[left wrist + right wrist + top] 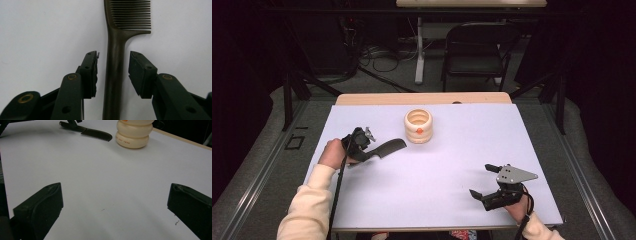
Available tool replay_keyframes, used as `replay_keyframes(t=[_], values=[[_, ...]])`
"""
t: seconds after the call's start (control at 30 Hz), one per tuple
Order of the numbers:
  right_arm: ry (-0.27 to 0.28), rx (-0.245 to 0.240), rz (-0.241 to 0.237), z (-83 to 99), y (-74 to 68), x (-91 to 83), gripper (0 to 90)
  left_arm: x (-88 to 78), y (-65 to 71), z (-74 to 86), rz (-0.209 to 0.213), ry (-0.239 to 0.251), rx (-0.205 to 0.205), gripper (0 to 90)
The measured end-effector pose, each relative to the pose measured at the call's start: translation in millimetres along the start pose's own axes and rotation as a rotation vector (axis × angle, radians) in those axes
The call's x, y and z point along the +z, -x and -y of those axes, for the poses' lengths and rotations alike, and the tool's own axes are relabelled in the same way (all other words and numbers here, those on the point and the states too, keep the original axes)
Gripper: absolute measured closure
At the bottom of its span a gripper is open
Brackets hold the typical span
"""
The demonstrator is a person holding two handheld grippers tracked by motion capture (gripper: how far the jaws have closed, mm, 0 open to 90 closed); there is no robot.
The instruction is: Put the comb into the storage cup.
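The left claw (113,71) stands partly open, astride the comb's (113,75) handle, with slim gaps on both sides; its pads (93,72) do not press the handle. The comb lies flat on the white worktop (452,165), teeth pointing toward the cream ribbed cup (418,126) just beside it. Well apart from the cup, toward the near right edge, the right claw (486,181) gapes wide and holds nothing.
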State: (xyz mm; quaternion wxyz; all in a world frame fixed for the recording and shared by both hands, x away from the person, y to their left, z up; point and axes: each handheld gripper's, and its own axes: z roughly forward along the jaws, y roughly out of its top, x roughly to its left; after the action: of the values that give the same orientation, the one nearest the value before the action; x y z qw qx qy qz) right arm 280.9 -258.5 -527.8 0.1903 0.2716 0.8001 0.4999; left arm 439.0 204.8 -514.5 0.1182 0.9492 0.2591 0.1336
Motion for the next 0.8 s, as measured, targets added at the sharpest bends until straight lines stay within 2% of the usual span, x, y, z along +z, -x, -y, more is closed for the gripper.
replay_keyframes(t=[0.07, 0.37, 0.63, 0.8], values=[[0.000, -0.001, -0.001, 0.0, 0.0, 0.0, 0.0, 1.9, -1.1, -1.9, 0.011, -0.006, -0.008, 60.3], [-0.002, 0.001, -0.003, 0.2, 0.0, 0.3, 0.0, 14.1, -2.0, -8.3, 0.047, -0.066, 0.034, 65.0], [-0.004, 0.002, -0.003, 0.4, 0.1, 0.5, 0.0, 18.4, -3.0, -16.1, 0.054, -0.075, 0.059, 66.6], [-0.004, 0.002, -0.004, 0.4, 0.1, 0.3, 0.0, 19.4, -2.5, -17.5, 0.057, -0.075, 0.045, 69.3]])
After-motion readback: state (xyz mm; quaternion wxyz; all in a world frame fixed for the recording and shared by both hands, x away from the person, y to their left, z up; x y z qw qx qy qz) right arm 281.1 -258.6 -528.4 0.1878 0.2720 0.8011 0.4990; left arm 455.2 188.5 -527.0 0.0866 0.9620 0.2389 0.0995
